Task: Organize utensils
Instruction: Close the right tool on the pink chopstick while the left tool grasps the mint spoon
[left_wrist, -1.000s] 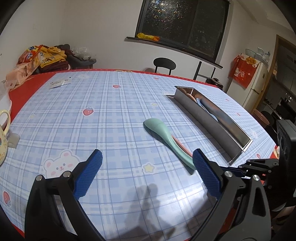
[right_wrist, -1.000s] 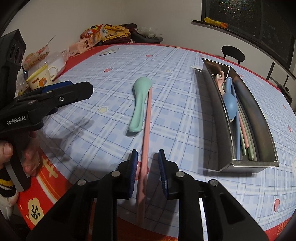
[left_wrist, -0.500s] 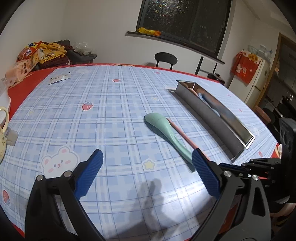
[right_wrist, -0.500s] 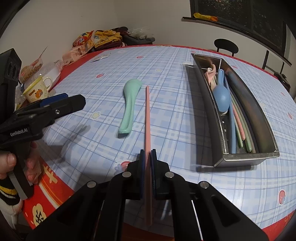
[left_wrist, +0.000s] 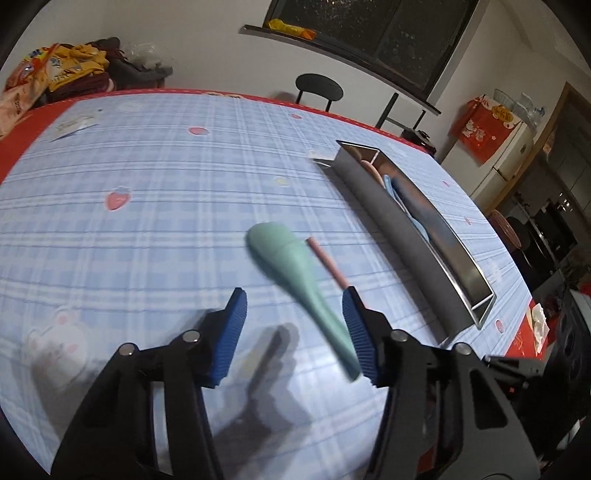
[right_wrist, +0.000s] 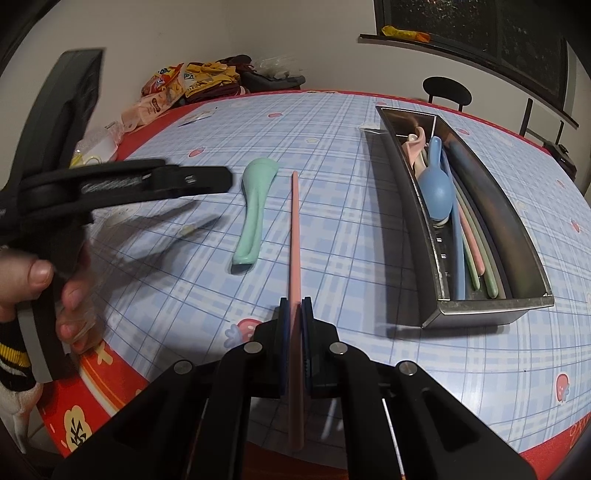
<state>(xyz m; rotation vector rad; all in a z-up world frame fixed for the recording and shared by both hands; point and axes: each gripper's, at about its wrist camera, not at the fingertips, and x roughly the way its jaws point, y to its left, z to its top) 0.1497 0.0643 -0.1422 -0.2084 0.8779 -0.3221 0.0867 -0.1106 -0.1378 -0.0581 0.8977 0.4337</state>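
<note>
At the near edge of the desk (right_wrist: 461, 373), my right tool (right_wrist: 295, 334) is clamped on the pink chopstick (right_wrist: 294, 236), whose tip points toward the far edge. My left tool (left_wrist: 291, 332) is closing around the green spoon's (left_wrist: 295, 273) handle, pads not yet pressing. The metal tray (right_wrist: 491, 308) sits toward the right edge, already holding utensils. As I see it, the spoon lies skewed against my right pad; an off-centre squeeze could kick it aside into the chopstick.

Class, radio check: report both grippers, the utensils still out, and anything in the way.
Right gripper shut on pink chopstick. Left gripper closing around green spoon, pads not yet pressing. Metal tray holds other utensils. Nothing blocking.
</note>
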